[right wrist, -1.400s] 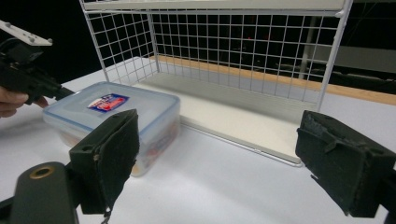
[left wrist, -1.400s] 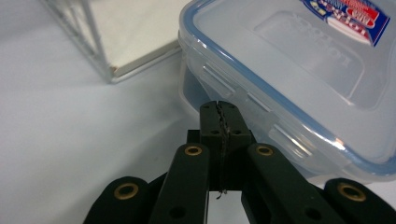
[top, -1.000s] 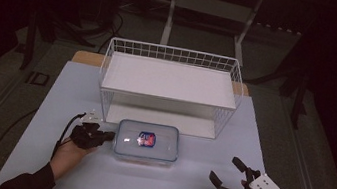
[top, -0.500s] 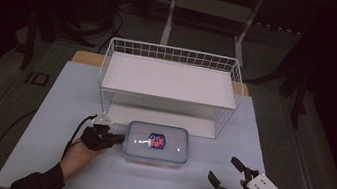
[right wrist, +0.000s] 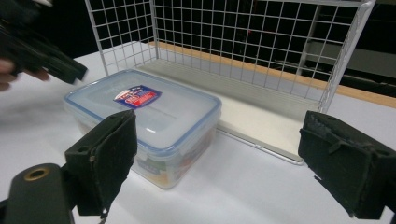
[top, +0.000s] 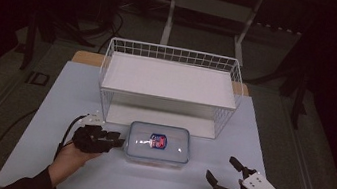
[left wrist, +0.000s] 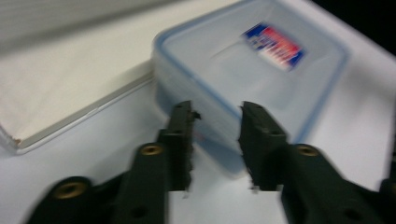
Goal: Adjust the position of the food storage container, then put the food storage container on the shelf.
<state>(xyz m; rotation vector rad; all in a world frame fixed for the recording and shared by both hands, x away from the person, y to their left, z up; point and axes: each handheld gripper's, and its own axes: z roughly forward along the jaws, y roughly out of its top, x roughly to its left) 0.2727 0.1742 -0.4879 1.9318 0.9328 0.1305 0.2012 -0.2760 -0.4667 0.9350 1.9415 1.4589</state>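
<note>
One clear plastic box [top: 158, 145] with a blue-rimmed lid lies flat in the lower middle of the high view, its long axis running left to right across the frame, parallel to the front of the wire shelf [top: 170, 80] behind it. At lower left, the left gripper [top: 116, 143] lies level and points rightward at the box's short left end; its jaws have just been opening and now stand partly apart, released. In the left gripper view the box corner [left wrist: 196, 93] sits just ahead of the tips, none of it pressed between the pads, though that picture is blurred. Bare pale bench [top: 53, 107] spreads out left of the hand up to the bench's left edge.

Behind the box, its long rear side runs close along the white base board of the shelf, so little room shows there; the front side faces an open strip of bench down to the bottom edge. The lid carries a small red, white and blue label [top: 157, 141] near its middle, and coloured contents show faintly through the wall in the right gripper view [right wrist: 154, 140].

At lower right, well apart from the box, the right gripper [top: 225, 171] is held with jaws spread wide and nothing between them, with open bench between it and the box's right end.
</note>
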